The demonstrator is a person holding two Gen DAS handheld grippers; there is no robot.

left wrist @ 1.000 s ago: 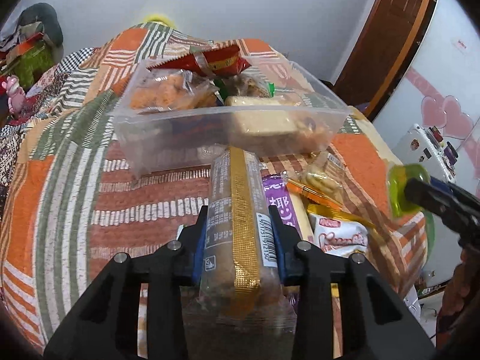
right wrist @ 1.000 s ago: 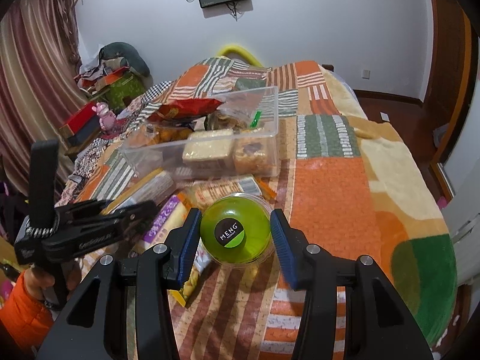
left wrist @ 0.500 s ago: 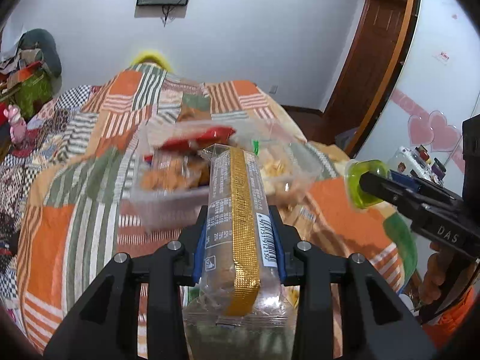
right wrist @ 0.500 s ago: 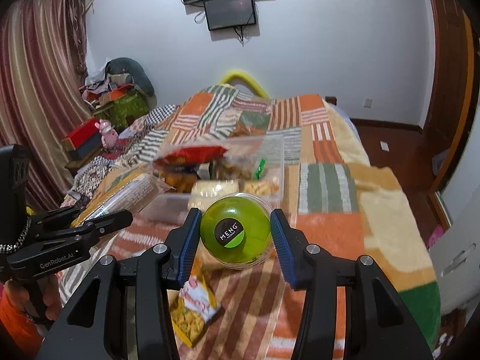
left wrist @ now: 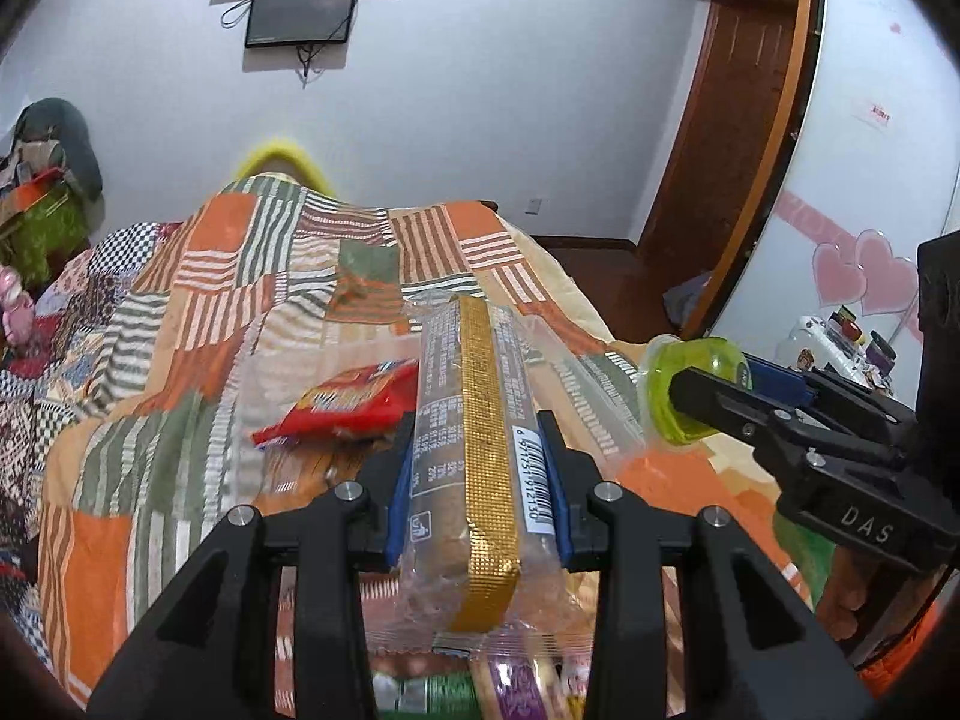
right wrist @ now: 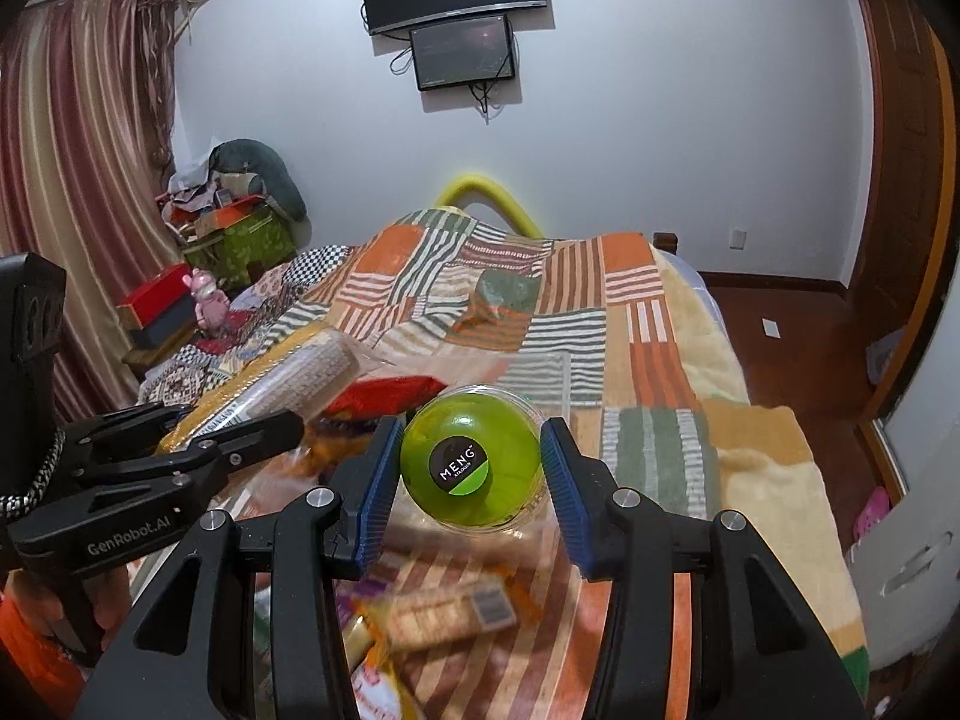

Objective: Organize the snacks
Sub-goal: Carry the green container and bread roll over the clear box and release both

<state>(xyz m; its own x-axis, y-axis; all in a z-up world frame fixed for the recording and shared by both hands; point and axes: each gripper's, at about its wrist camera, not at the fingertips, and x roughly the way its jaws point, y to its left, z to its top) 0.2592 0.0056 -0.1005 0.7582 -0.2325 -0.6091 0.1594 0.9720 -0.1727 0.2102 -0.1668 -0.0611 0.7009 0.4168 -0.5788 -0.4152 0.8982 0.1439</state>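
My left gripper (left wrist: 477, 504) is pinching a long clear-wrapped biscuit pack (left wrist: 474, 420) with a gold strip down its middle and a barcode on its side; the blue pads press against both long edges and the pack sticks forward and upward out of the jaws, held above the bed. My right gripper (right wrist: 471, 480) grips a green jelly cup (right wrist: 471, 459) with a round black "MENG" label facing the camera, the blue pads touching its sides. In the left wrist view the same cup (left wrist: 690, 390) shows at the tip of the right gripper (left wrist: 702, 396), off to the right of the biscuit pack and at about the same height. Just past the biscuit pack, to its left, lies a red snack bag (left wrist: 342, 405), and around it I see the faint, blurred walls of a clear plastic bin (left wrist: 258, 420); I cannot tell exactly where its rim runs. Under both grippers loose snack packets (right wrist: 444, 606) lie on the patchwork blanket (left wrist: 198, 312), blurred. In the right wrist view the left gripper (right wrist: 240, 438) reaches in from the left with the biscuit pack (right wrist: 288, 378) in it. Two dark screens (right wrist: 456, 0) hang on the white wall beyond the bed.
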